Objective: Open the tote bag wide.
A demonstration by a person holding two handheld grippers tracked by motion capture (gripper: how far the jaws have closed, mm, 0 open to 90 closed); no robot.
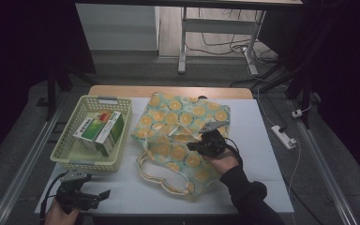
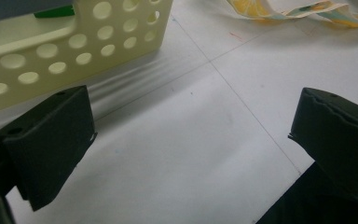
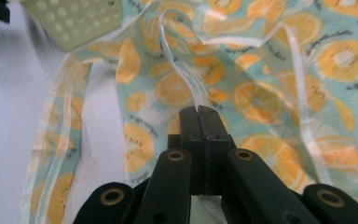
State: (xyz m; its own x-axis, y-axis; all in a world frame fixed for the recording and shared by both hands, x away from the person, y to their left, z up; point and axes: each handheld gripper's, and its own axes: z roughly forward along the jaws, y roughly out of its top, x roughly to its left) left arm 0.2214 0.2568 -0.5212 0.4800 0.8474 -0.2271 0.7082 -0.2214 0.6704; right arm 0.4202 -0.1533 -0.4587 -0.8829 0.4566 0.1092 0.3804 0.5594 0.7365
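A cloth bag [image 1: 183, 123] printed with orange slices lies crumpled in the middle of the white table, its handles [image 1: 157, 174] trailing toward the near edge. My right gripper [image 1: 191, 146] hovers over the bag's middle, shut on a thin white strip [image 3: 177, 60] of the bag [image 3: 270, 93], which rises from the closed jaws [image 3: 199, 112] and is lifted off the cloth. My left gripper [image 1: 104, 194] rests low at the near left corner, just in front of the basket. It stands open [image 2: 191, 135], with bare table between its jaws.
A pale yellow perforated basket [image 1: 70, 159] at the left holds green-and-white boxes [image 1: 101, 131]; its wall [image 2: 74, 42] is close to the left gripper. White tabletop [image 1: 262, 154] lies right of the bag. A power strip [image 1: 283, 136] and cables lie on the floor.
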